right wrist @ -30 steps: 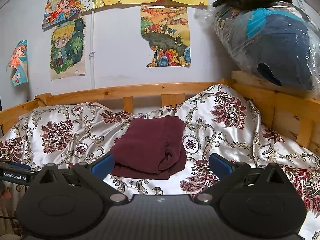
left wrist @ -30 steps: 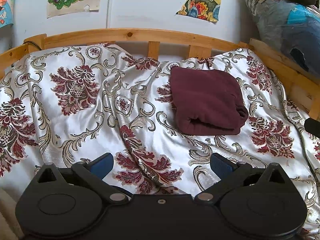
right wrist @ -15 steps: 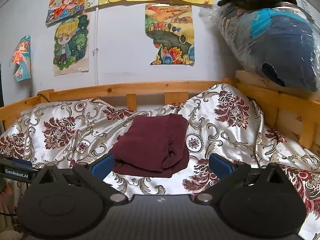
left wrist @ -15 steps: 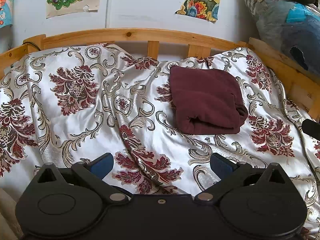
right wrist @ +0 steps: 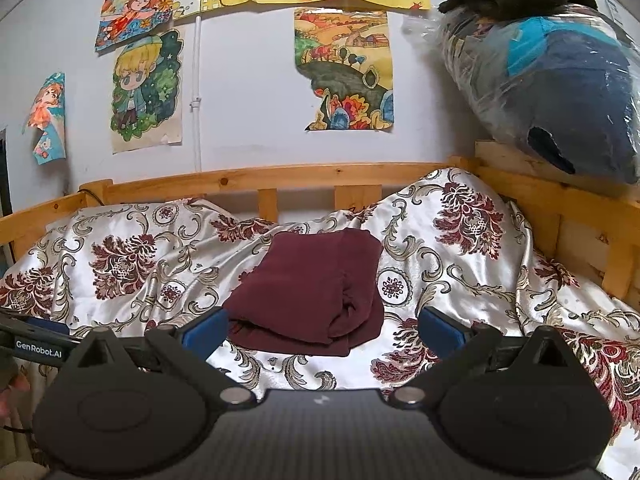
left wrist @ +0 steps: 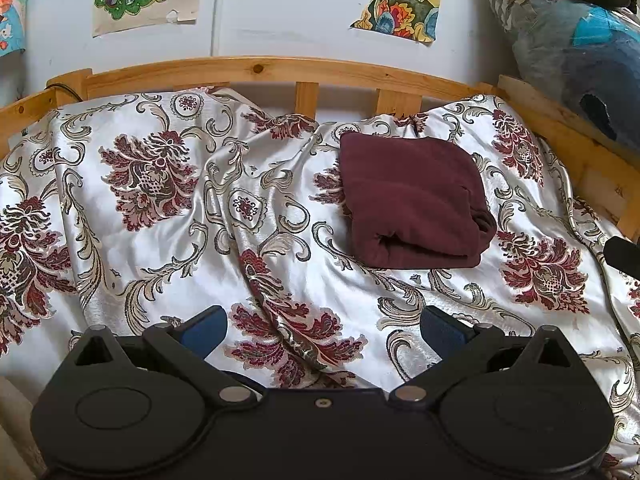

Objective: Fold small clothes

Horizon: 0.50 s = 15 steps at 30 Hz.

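A folded maroon garment (left wrist: 412, 196) lies on the floral satin bedspread (left wrist: 160, 216), toward the back right in the left wrist view. The same maroon garment (right wrist: 312, 292) sits centred in the right wrist view, just beyond the fingertips. My left gripper (left wrist: 324, 328) is open over bare bedspread, well short of the garment and empty. My right gripper (right wrist: 324, 328) is open too, with nothing between its blue pads (right wrist: 204, 330). The tip of the right gripper shows as a black shape (left wrist: 622, 254) at the right edge of the left wrist view.
A wooden bed rail (left wrist: 256, 70) runs along the back and the right side (right wrist: 560, 216). A plastic-wrapped bundle (right wrist: 552, 80) with dark clothes on top rests on the right rail. Drawings (right wrist: 344, 72) hang on the wall. The other gripper (right wrist: 36, 346) shows at the left edge.
Both grippers have drifted only slightly; the right wrist view has shifted a little so the garment sits more centred. Both stay open and the garment has not moved.
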Each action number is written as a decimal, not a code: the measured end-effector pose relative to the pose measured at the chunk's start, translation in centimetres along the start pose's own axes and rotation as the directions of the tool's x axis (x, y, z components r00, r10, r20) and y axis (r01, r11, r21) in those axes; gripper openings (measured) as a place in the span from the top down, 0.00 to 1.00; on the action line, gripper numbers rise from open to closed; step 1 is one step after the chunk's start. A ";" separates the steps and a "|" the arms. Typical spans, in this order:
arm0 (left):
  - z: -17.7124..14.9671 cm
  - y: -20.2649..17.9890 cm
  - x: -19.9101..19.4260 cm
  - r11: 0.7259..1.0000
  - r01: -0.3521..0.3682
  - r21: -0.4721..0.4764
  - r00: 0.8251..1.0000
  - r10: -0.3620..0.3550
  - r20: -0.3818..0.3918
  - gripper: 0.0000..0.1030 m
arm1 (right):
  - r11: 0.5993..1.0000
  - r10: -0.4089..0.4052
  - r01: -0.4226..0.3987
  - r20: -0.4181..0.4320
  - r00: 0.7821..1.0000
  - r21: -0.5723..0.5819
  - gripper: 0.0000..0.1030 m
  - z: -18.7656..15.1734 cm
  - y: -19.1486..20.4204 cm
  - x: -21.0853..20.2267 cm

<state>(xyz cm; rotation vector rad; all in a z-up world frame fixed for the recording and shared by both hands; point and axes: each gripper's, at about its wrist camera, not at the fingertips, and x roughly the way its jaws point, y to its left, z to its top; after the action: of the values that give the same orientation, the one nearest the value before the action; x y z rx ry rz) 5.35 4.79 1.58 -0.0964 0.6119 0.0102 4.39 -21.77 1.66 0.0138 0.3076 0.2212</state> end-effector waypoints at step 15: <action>0.0 0.0 0.0 1.000 0.000 -0.001 1.000 0.000 0.000 0.01 | 1.000 0.001 -0.001 -0.002 1.000 -0.001 0.00 -0.1 0.0 0.0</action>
<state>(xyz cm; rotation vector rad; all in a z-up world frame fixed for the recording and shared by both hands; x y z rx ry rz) 5.35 4.76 1.57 -0.0970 0.6116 0.0105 4.37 -21.82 1.59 0.0126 0.3095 0.2222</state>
